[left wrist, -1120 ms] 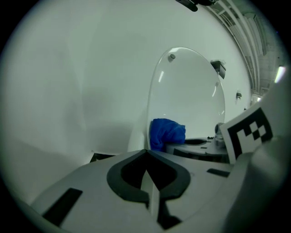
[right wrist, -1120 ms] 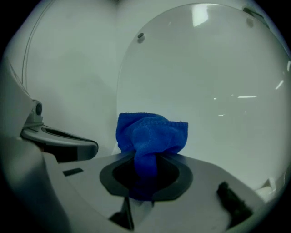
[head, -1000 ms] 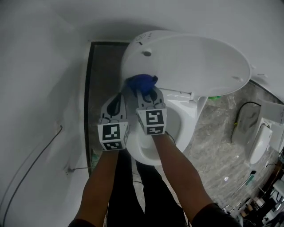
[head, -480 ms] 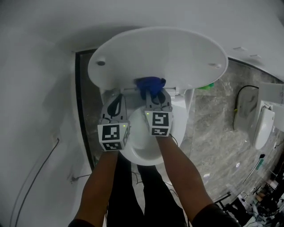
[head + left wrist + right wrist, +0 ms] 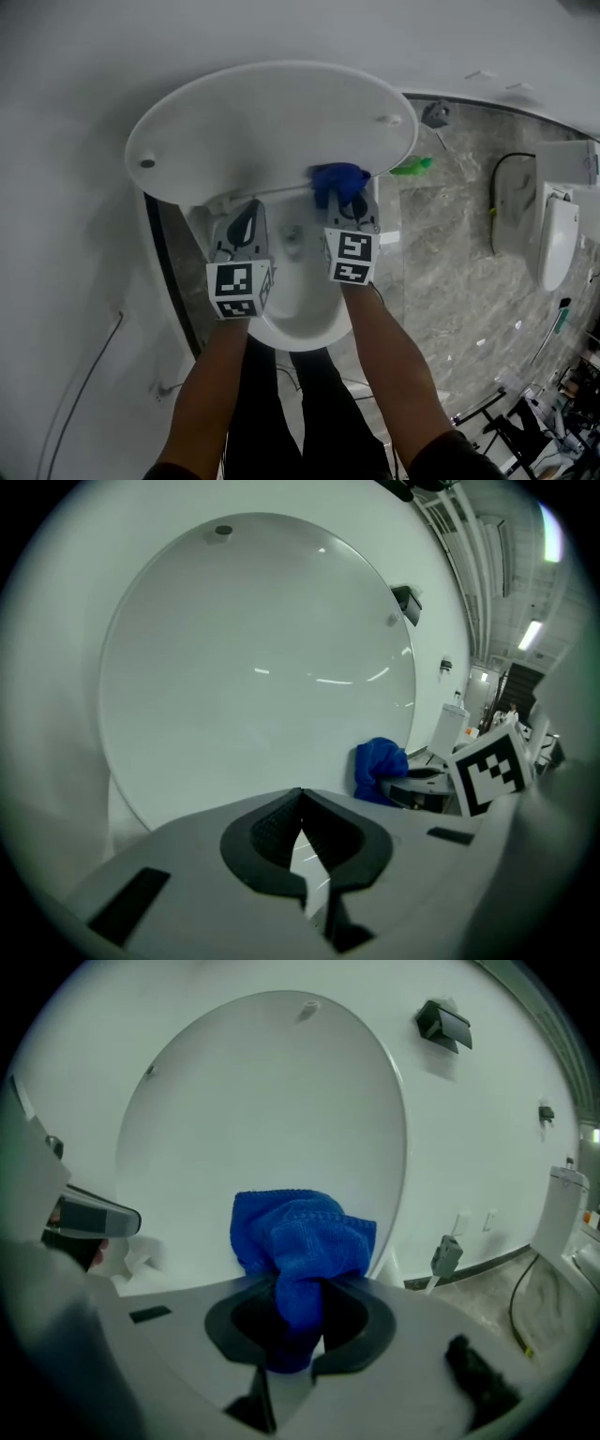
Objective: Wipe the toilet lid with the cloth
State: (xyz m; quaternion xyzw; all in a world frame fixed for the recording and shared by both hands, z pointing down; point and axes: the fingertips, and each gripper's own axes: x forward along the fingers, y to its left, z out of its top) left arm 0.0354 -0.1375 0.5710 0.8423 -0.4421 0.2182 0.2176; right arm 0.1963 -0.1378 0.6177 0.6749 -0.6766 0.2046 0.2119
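Cloth (image 5: 300, 1237) bunched against lower right of raised toilet lid (image 5: 272, 122), apparently pressed there for wiping | right gripper (image 5: 345, 202) clamped on cloth's tail | left gripper (image 5: 246, 223) closed, empty, below lid's lower left, likely kept clear of stroke

text: none readable | labels, brands, numbers: none (square markers (image 5: 238, 289) show patterns only)

wall (image 5: 56, 94): plain white; floor (image 5: 450, 281): grey marbled stone; right edge: white fixture (image 5: 553, 248), black cable (image 5: 495, 202)
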